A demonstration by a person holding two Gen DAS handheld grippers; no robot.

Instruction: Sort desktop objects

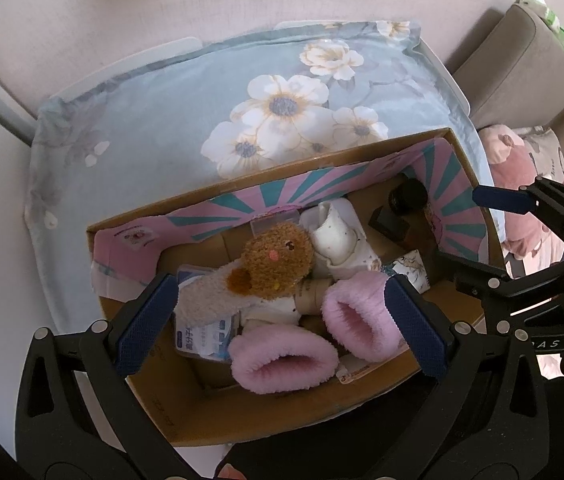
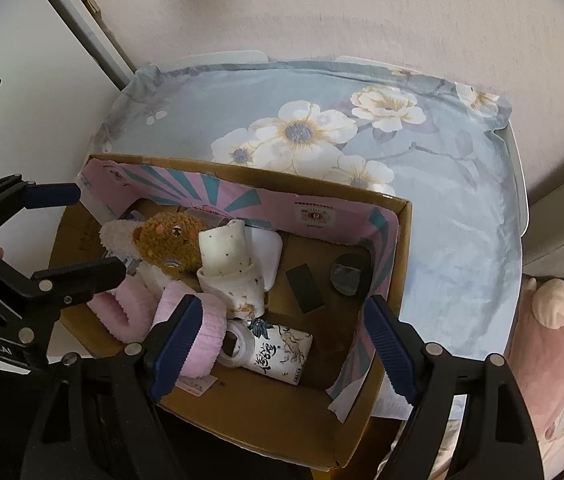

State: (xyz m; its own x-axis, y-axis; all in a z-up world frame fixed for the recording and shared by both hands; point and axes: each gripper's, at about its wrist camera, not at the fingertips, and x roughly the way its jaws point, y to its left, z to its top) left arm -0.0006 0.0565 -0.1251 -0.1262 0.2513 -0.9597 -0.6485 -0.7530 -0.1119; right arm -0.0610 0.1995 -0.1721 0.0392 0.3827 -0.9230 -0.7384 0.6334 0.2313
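Both tools (image 1: pixel 278 320) (image 2: pixel 282 344) agape above box (image 2: pixel 266 408)

Open cardboard box (image 1: pixel 266 412) with pink-teal striped liner sits on floral cloth. Inside: brown knit plush (image 1: pixel 276 260) on top of the pile, cream rolled socks (image 2: pixel 228 266) beside it, two pink fuzzy slippers (image 1: pixel 282 360) at near wall, openings up. White printed bottle (image 2: pixel 278 354) lying flat, dark block (image 2: pixel 303 286), black round lid (image 2: pixel 347 276).
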